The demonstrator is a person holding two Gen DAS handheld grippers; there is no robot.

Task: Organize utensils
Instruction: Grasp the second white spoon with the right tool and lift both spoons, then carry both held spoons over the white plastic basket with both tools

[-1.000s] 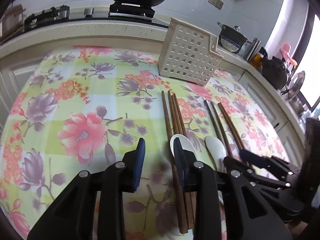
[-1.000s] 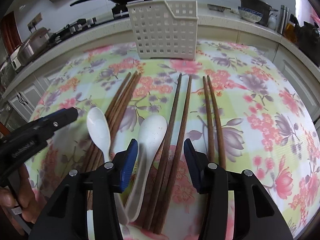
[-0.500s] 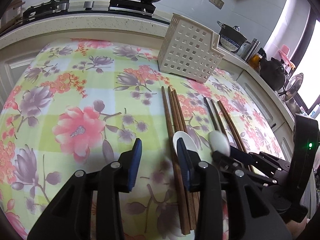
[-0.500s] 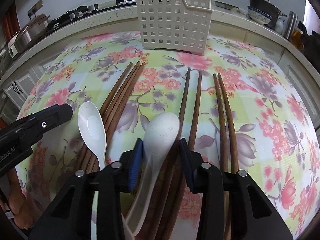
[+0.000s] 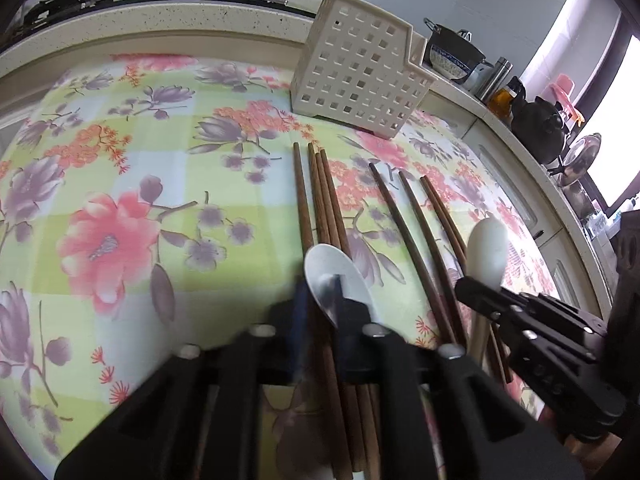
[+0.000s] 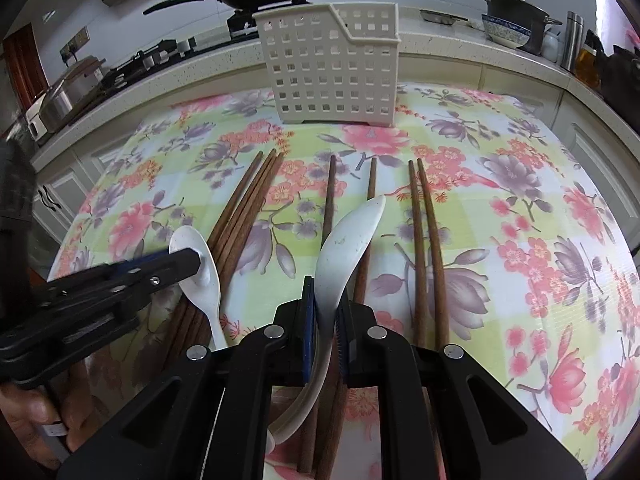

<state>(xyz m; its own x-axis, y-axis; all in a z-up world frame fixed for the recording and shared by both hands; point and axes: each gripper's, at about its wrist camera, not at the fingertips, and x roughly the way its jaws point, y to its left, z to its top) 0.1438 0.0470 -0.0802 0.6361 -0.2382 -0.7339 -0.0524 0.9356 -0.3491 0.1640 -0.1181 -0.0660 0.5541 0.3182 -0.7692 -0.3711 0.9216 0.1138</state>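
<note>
Both grippers have closed: the right gripper (image 6: 325, 320) clamps the tilted right spoon (image 6: 352, 232), while the left gripper (image 5: 320, 300) closes on the left spoon (image 5: 336, 276). Straight ahead, well beyond both, stands the slotted caddy (image 6: 332, 72), nearer the right hand's line.

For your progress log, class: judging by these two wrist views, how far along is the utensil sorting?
Done: nothing. The white slotted caddy shows no utensils.

In hand: the right gripper has its jaws closing on a white spoon, tilted up off the cloth. The left gripper has its jaws closed on the other spoon.

Left: both spoons and all the wooden chopsticks on the floral tablecloth.
</note>
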